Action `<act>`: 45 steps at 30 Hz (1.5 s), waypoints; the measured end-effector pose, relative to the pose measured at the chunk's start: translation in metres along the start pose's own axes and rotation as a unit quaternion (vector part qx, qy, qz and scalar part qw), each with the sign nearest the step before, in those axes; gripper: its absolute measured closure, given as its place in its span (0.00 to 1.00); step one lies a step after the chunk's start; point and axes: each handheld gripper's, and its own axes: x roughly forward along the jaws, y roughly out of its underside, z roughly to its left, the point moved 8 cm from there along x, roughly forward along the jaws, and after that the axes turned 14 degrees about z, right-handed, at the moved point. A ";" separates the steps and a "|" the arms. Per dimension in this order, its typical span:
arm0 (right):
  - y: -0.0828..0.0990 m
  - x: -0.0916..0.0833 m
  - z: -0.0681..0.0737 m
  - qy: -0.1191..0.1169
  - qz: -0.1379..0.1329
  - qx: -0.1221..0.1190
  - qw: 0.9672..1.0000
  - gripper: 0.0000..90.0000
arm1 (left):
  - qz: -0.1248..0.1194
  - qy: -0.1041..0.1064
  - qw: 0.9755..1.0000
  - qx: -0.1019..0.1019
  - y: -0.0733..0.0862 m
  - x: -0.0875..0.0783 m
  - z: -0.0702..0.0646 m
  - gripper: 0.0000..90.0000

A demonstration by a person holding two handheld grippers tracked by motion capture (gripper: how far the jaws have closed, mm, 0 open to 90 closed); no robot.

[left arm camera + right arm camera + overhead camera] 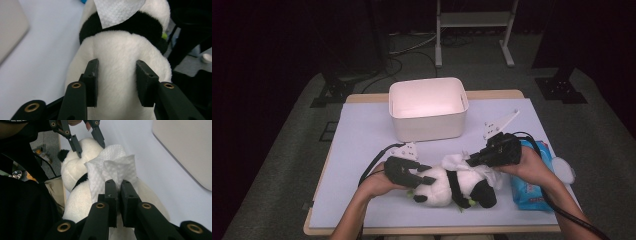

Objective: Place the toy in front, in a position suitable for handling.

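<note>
Wipe [112, 167] pinched in right hand-held gripper [119, 195] over panda [75, 170]

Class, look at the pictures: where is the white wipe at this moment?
In the high view the wipe lies on the panda, right of centre near the table's front, pinched by the right gripper, in front of the white bin.

It looks like a lab or recording studio, not a home. A small table [362, 150] under a pale sheet stands alone on grey carpet [277, 165] mid-frame, with dark curtains along the top. Black stand feet [329, 92], loose cables [412, 47] and a white metal frame [474, 30] sit at upper centre.
</note>
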 end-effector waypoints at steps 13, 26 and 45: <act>-0.014 -0.004 -0.008 -0.003 -0.016 0.005 1.000 0.93 | 0.002 -0.037 0.999 0.006 -0.007 -0.016 0.010 0.76; -0.009 0.013 0.002 -0.006 0.023 -0.012 1.000 0.93 | 0.032 0.027 0.999 -0.029 -0.003 0.003 0.003 0.21; -0.001 0.014 0.000 -0.003 0.017 -0.006 1.000 0.93 | 0.050 -0.020 0.999 0.004 -0.004 0.024 -0.004 0.50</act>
